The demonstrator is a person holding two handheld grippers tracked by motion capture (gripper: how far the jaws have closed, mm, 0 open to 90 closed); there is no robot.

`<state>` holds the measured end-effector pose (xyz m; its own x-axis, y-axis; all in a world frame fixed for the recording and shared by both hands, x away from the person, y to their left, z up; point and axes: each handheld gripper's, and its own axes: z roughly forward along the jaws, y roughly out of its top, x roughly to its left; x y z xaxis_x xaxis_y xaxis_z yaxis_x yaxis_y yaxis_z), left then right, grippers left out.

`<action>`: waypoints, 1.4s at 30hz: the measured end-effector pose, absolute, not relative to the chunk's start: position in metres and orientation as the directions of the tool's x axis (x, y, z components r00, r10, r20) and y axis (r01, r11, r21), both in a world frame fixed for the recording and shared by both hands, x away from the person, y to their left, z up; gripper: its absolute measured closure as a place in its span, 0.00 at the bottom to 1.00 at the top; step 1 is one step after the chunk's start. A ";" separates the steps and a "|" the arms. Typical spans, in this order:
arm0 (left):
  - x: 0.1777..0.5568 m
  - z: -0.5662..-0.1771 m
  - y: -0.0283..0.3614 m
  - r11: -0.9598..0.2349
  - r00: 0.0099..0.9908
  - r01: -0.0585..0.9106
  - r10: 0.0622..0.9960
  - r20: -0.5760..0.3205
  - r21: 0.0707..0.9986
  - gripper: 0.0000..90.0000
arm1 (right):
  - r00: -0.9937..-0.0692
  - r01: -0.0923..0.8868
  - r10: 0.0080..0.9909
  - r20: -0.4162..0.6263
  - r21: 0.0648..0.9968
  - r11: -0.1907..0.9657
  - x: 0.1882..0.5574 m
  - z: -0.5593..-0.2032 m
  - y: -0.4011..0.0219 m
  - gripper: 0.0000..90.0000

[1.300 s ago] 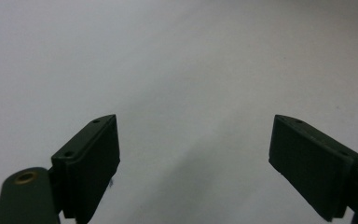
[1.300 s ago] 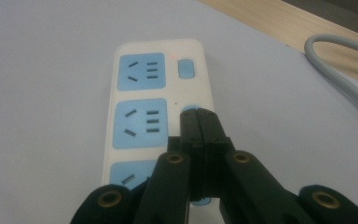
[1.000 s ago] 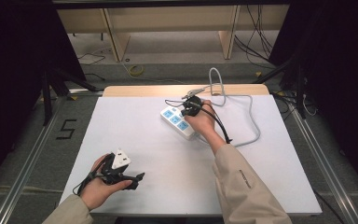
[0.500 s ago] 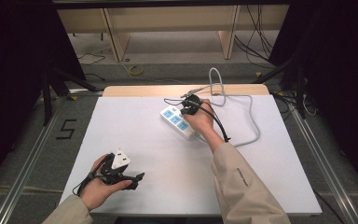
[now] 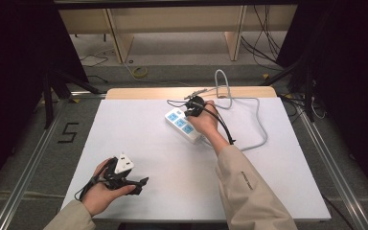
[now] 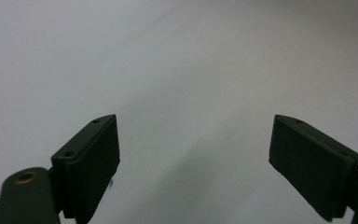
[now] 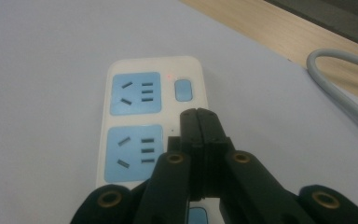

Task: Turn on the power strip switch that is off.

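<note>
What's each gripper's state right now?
Left gripper: open, nothing between the jaws, over the bare white table.
Right gripper: shut, empty, over the power strip.

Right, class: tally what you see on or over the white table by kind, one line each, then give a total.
Power strips: 1, white with blue sockets, the power strip
Grey cables: 1, the grey cable trailing from the strip
Handheld grippers: 2, the left gripper with jaws open, the right gripper with jaws shut over the strip
Total: 4
</note>
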<state>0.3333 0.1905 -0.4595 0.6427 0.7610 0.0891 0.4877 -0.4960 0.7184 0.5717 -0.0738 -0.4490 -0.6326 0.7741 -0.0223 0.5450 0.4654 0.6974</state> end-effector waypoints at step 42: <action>0.333 -0.459 0.190 -0.495 0.644 0.487 0.760 0.088 0.719 0.18 | -0.641 0.554 0.767 -0.041 0.667 0.498 0.579 -0.454 -0.069 1.00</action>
<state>0.3335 0.1905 -0.4595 0.6437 0.7603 0.0875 0.4875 -0.4955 0.7190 0.5791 -0.0689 -0.4535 -0.6409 0.7666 -0.0406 0.5537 0.4982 0.6672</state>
